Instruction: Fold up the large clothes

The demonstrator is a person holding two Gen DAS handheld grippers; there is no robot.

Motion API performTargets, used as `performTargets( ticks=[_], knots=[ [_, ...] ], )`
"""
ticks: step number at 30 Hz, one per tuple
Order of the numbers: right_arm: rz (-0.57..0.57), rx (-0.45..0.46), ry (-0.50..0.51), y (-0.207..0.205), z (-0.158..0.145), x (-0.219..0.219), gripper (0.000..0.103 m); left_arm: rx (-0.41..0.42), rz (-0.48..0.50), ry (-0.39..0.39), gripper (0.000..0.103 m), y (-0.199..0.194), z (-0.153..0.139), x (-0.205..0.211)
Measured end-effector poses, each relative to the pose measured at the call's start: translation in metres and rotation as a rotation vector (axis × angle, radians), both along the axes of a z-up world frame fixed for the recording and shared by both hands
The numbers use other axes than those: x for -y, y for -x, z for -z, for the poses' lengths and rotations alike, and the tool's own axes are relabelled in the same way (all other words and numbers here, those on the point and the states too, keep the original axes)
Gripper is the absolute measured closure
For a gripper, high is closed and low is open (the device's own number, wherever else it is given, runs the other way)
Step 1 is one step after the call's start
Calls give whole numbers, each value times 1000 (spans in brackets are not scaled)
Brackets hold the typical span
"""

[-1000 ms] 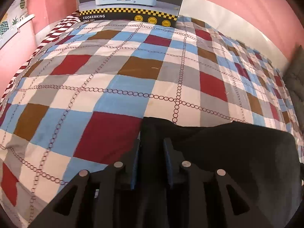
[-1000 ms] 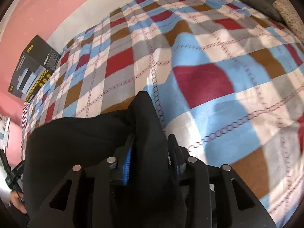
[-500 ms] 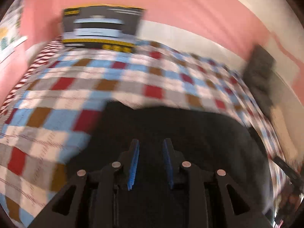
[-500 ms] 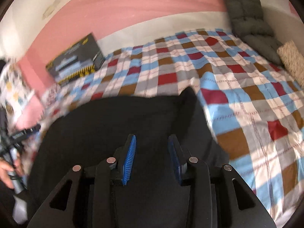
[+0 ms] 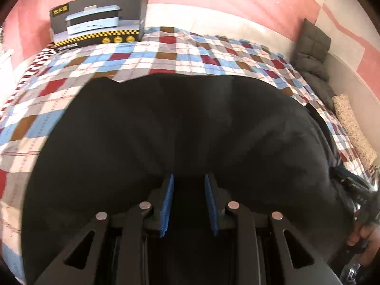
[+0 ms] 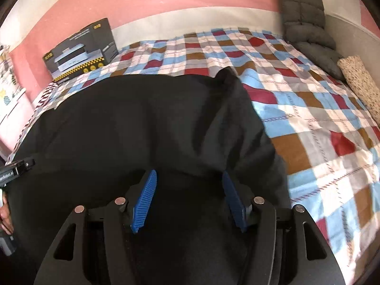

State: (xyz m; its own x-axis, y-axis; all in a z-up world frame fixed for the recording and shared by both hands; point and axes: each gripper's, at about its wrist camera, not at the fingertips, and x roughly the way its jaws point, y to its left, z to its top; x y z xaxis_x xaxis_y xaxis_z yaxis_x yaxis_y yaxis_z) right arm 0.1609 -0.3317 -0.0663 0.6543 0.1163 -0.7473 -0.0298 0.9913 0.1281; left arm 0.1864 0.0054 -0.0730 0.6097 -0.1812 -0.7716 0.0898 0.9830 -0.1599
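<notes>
A large black garment [image 5: 190, 123] lies spread over the checked bedspread [image 5: 166, 54] and fills the lower half of both views. My left gripper [image 5: 188, 178] is shut on its near edge, and creases in the cloth run toward the fingertips. In the right wrist view the same garment [image 6: 133, 123] has a folded flap along its right side. My right gripper [image 6: 188, 174] has its jaws opening wide. Black cloth lies between and under its blue pads [image 6: 144, 197], and they do not press on it.
A dark appliance box [image 5: 99, 26] stands at the bed's far left against the pink wall. Grey cushions [image 6: 306, 23] and a beige speckled pillow [image 6: 361, 80] line the right side. A hand on the other gripper [image 5: 361, 232] shows at the right edge.
Both grippers have drawn back and risen, and much more of the black garment now lies ahead of them. The right jaws have spread apart and released the cloth they pinched; the left still pinches it.
</notes>
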Motion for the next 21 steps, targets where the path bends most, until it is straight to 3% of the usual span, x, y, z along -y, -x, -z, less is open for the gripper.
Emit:
performTargets(
  ticks=[3, 8, 11, 13, 15, 17, 21],
  knots=[
    [33, 39, -9, 16, -10, 14, 45, 33, -50, -19, 75, 12, -7, -20],
    [87, 15, 39, 14, 22, 40, 47, 42, -169, -41, 75, 14, 12, -71],
    [145, -11, -50, 9, 29, 54, 47, 56, -172, -38, 75, 17, 16, -75],
    [150, -17, -56, 8, 28, 55, 46, 60, -173, -48, 75, 18, 17, -74],
    [163, -26, -40, 9, 18, 55, 48, 45, -182, -49, 75, 20, 13, -75],
    [165, 1, -8, 12, -1, 52, 60, 27, -196, -49, 76, 18, 4, -75],
    [87, 73, -8, -4, -30, 35, 62, 53, -179, -38, 76, -1, -16, -69]
  ],
)
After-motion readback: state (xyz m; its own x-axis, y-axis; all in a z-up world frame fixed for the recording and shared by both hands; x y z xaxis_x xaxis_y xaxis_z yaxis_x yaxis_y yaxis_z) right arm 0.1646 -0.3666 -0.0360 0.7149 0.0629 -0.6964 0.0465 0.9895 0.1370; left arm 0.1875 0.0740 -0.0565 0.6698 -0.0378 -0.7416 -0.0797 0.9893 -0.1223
